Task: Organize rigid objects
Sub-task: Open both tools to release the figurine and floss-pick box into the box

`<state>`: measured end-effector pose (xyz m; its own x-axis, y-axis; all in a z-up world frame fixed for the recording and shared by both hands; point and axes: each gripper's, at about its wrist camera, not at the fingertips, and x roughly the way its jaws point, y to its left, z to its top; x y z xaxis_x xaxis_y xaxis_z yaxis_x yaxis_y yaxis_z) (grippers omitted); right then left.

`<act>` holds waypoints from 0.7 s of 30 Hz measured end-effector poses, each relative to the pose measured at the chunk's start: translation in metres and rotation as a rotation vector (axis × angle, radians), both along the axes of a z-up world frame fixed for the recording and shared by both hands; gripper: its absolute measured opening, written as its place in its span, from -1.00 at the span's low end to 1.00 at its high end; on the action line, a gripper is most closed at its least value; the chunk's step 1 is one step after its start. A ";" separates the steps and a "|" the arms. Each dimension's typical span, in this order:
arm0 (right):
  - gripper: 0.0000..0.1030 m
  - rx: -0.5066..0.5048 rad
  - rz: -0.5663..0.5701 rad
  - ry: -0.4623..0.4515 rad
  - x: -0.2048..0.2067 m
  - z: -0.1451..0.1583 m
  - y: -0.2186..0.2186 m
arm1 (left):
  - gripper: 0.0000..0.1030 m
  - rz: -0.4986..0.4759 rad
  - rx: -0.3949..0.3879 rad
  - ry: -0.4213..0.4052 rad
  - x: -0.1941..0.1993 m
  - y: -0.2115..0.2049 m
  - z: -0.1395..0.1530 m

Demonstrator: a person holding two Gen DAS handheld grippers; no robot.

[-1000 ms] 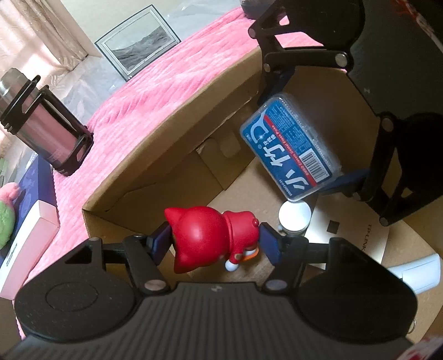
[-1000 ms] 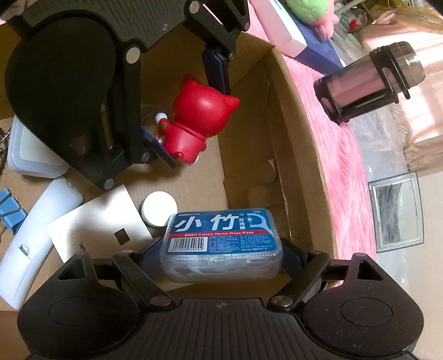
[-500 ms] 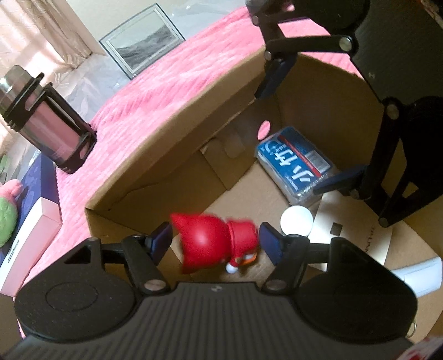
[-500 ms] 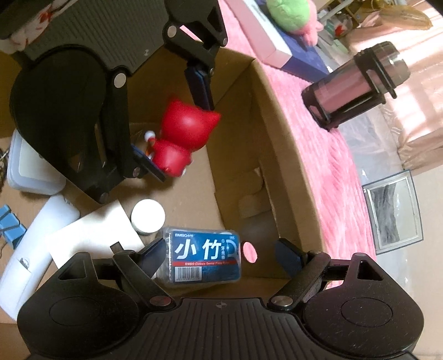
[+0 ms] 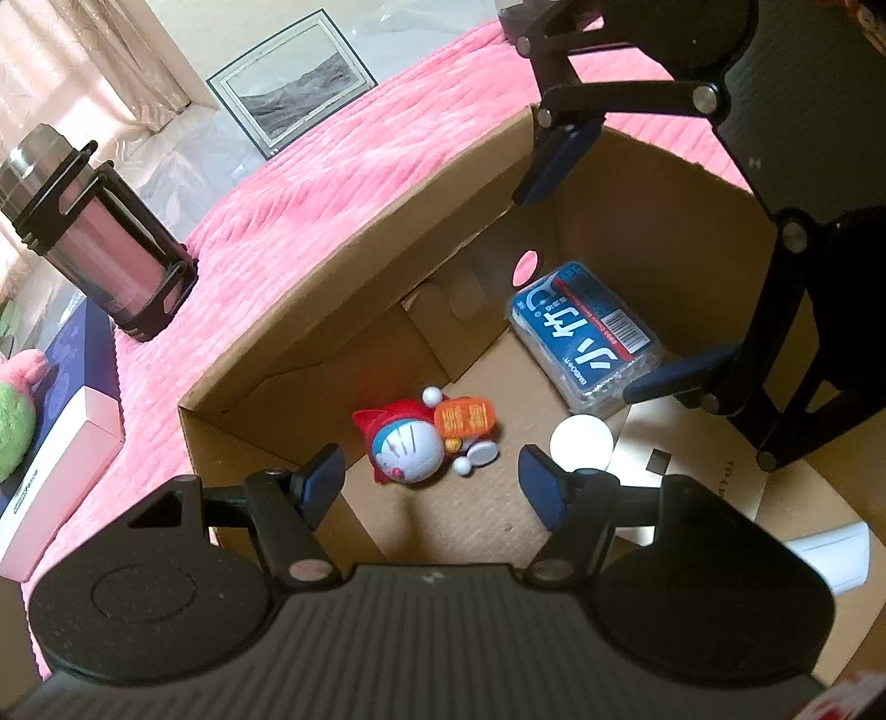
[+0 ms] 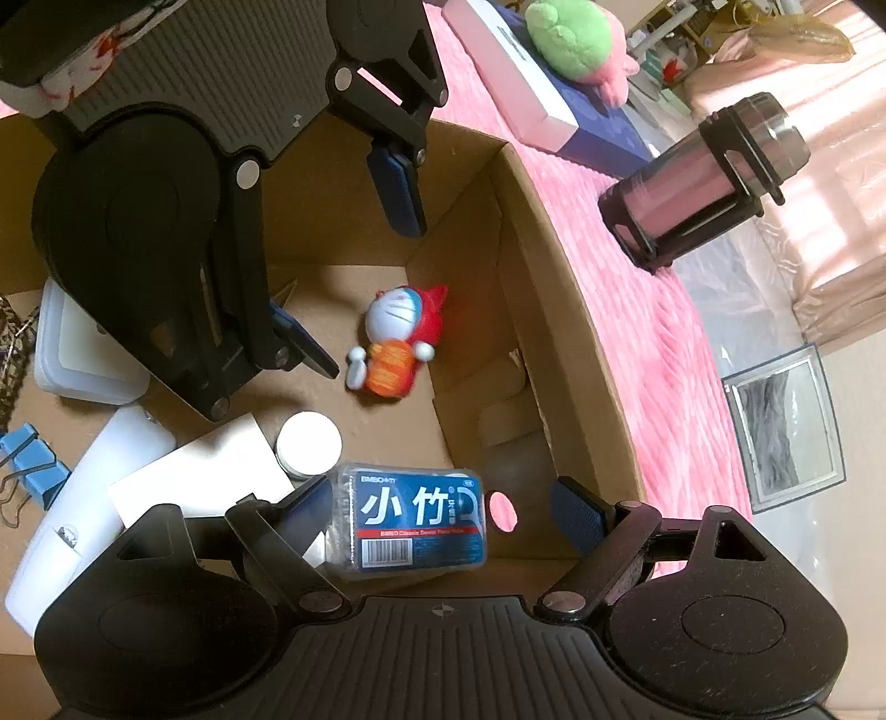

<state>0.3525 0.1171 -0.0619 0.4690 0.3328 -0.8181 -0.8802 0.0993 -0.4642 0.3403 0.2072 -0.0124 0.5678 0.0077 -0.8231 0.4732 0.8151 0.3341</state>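
A red-hooded cartoon cat figurine (image 5: pixel 421 440) (image 6: pixel 400 348) lies face up on the floor of the cardboard box (image 5: pixel 354 277) (image 6: pixel 554 310), near its corner. My left gripper (image 5: pixel 432 482) (image 6: pixel 354 288) hangs open above it, touching nothing. A blue floss-pick case (image 5: pixel 584 338) (image 6: pixel 415 523) lies flat on the box floor by the wall. Over the case my right gripper (image 6: pixel 437 515) (image 5: pixel 609 277) is open; the case sits low between its fingers, and the pads stand clear of it.
In the box also lie a white round jar (image 5: pixel 581 443) (image 6: pixel 309 443), a white card (image 6: pixel 205 482), a white device (image 6: pixel 77 498), a white lidded container (image 6: pixel 77 360) and blue binder clips (image 6: pixel 33 465). Outside on the pink bedspread (image 5: pixel 332 183) stand a steel flask (image 5: pixel 88 232), a framed picture (image 5: pixel 290 105), boxes and a plush toy (image 6: pixel 576 39).
Both grippers have let go. The figurine dropped from the left gripper onto the box floor and turned face up. The floss-pick case fell from the right gripper and lies flat.
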 end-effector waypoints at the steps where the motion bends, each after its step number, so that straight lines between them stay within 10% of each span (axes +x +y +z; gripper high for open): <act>1: 0.61 0.001 0.000 0.000 0.000 0.000 0.000 | 0.27 0.000 0.000 -0.001 0.000 0.000 0.001; 21: 0.61 0.192 -0.076 0.072 -0.052 0.051 -0.035 | 0.29 0.061 -0.071 -0.058 -0.062 -0.006 0.053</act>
